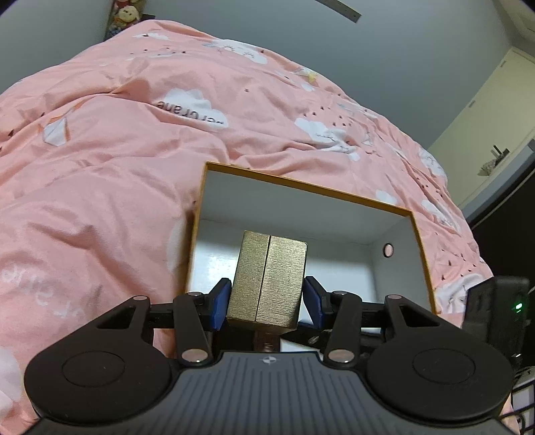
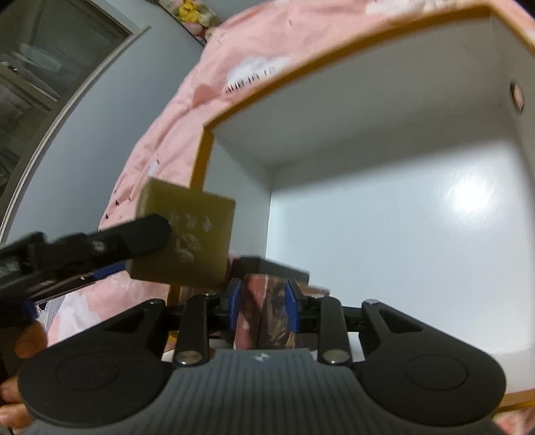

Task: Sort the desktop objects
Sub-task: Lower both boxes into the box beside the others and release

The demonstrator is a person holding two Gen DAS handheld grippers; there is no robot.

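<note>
My left gripper (image 1: 266, 297) is shut on a gold box (image 1: 267, 281) with a seam down its middle, held in front of an open white box with an orange rim (image 1: 301, 187). In the right wrist view the gold box (image 2: 197, 241) shows a paw print and hangs at the white box's left edge (image 2: 202, 160), with the left gripper's finger (image 2: 133, 241) on it. My right gripper (image 2: 264, 308) is shut on a dark red patterned box (image 2: 264, 318), low at the white box's (image 2: 384, 234) opening.
A pink quilt with white cloud prints (image 1: 133, 134) covers the bed around the white box. Plush toys (image 1: 128, 15) sit at the far end. A cream cabinet (image 1: 495, 110) stands at the right. A window frame (image 2: 50, 67) is at the left.
</note>
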